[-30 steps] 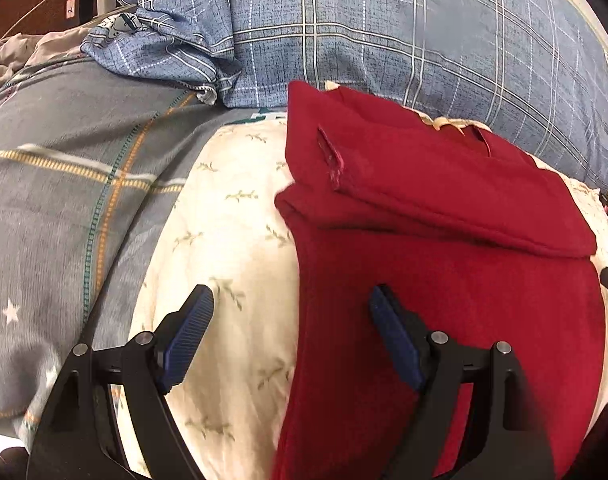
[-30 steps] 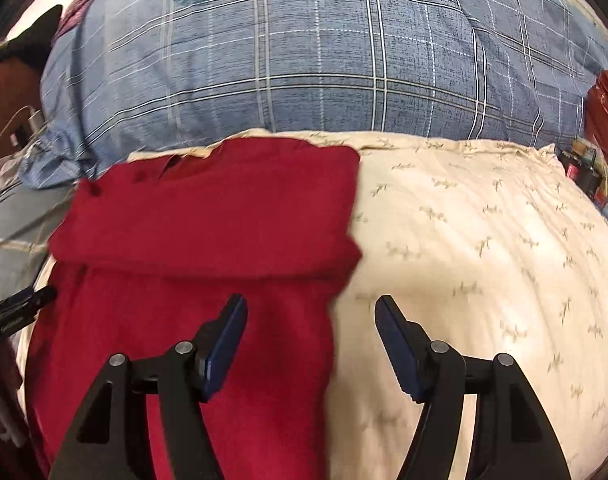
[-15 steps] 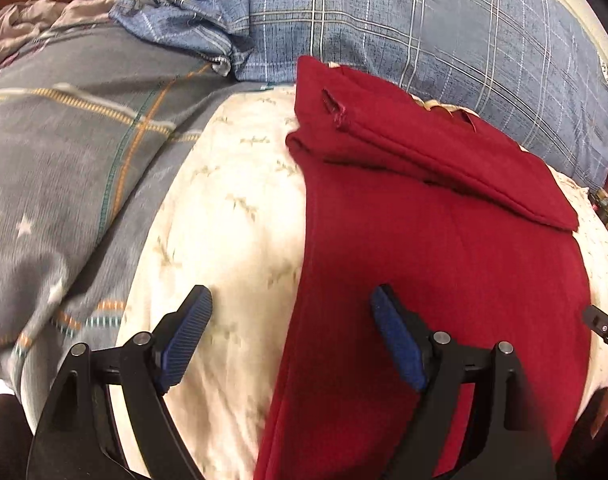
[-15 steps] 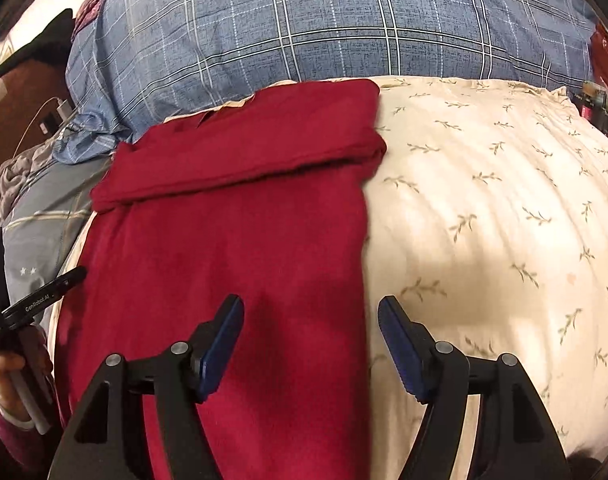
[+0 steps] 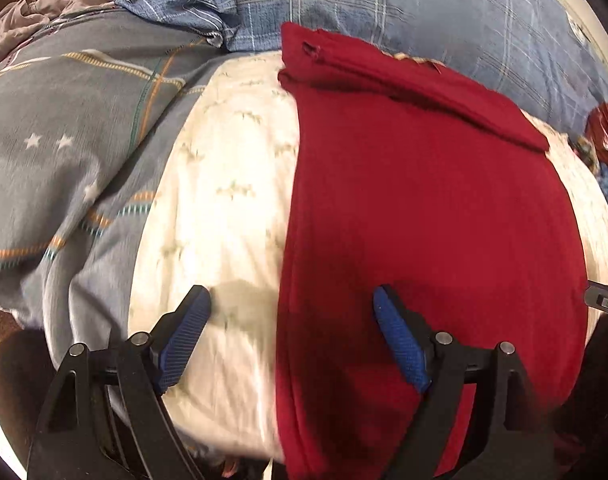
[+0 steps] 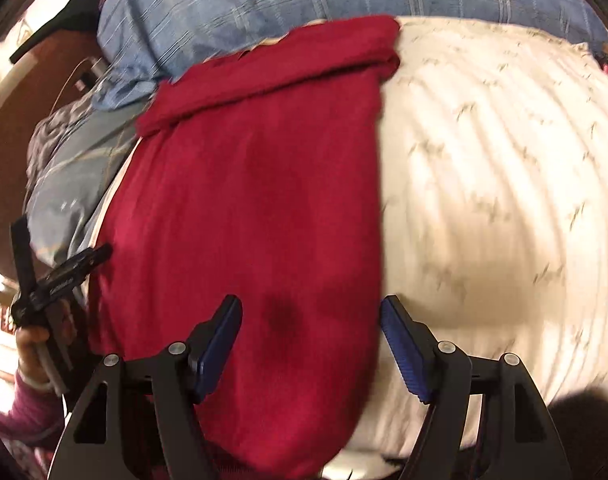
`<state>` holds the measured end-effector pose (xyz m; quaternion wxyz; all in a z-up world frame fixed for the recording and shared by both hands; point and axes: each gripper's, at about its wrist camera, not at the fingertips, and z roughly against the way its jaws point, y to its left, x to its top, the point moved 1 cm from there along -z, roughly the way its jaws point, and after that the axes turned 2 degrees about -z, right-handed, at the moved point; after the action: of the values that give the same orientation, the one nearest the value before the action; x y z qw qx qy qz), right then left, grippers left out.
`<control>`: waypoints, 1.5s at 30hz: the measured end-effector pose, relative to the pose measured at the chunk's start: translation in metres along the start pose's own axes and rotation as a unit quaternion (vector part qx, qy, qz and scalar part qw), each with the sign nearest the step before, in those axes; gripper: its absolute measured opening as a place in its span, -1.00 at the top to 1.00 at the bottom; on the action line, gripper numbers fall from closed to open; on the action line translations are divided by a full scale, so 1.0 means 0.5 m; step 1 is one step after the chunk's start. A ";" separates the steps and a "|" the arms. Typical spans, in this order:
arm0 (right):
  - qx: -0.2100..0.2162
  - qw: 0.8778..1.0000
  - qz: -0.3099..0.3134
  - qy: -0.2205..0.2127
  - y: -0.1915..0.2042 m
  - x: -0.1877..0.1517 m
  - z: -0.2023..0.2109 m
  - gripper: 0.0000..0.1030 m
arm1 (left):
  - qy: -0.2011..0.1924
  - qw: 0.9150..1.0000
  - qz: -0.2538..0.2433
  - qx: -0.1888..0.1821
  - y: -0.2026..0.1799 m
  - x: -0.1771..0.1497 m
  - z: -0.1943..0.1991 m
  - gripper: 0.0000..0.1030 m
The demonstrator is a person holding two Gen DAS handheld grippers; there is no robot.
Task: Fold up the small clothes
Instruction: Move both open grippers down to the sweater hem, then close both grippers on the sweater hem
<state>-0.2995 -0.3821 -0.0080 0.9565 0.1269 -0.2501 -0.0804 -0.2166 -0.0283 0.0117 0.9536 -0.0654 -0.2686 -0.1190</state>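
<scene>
Jaws spread on both grippers, nothing pinched.

Left gripper (image 5: 291,320) straddles the red garment's (image 5: 424,200) left edge, right gripper (image 6: 310,332) its right edge (far end folded over); it lies lengthwise on the cream leaf-print pillow (image 6: 484,160).

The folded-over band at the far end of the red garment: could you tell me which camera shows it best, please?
The right wrist view: the folded-over band lies whole across the red garment. The left wrist view shows it slanting away, more foreshortened.
</scene>
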 end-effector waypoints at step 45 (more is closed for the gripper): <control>0.112 0.990 0.057 0.070 0.035 -0.113 -0.006 0.69 | 0.082 0.995 -0.005 -0.054 -0.022 -0.103 0.033 -0.31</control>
<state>-0.3451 -0.3526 -0.0313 0.9544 0.2242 -0.1970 0.0119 -0.2705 -0.0258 -0.0009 0.9669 -0.1052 -0.1830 -0.1431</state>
